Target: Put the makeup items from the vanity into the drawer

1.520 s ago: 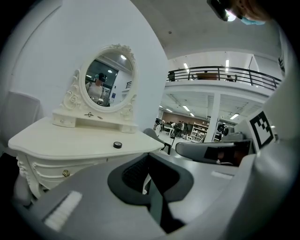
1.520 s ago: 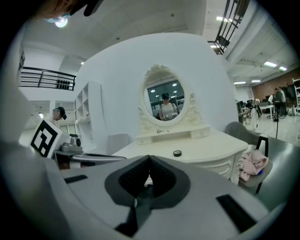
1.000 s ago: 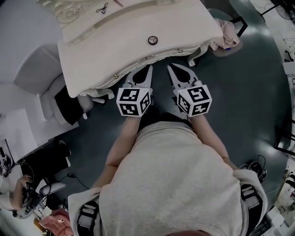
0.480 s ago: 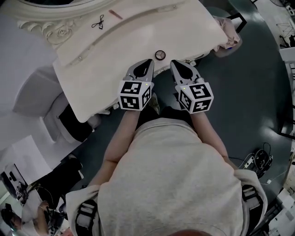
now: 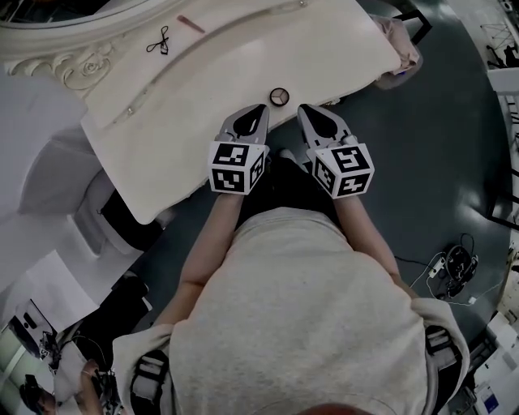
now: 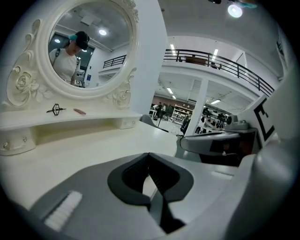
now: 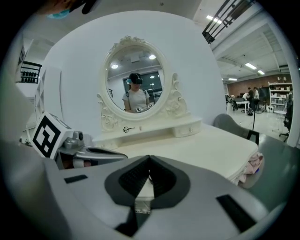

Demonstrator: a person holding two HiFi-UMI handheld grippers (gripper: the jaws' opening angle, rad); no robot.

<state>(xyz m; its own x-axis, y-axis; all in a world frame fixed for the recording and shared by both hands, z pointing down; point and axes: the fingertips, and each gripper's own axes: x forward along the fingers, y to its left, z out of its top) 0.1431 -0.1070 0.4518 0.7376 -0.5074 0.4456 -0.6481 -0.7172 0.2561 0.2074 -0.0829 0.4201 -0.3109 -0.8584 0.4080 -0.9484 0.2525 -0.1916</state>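
Well, left tongs (image 5: 259, 110) and right tongs (image 5: 303, 111) sit closed, empty; the round compact (image 5: 279, 96) looks light, hard, slippery: pinch its rim.

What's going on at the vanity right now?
A person stands at the white vanity with a tool in each hand. The left tool and right tool are both shut and empty, tips at the front edge, just short of a small round compact. A black clip and a pink stick lie on the back shelf. No open drawer shows.
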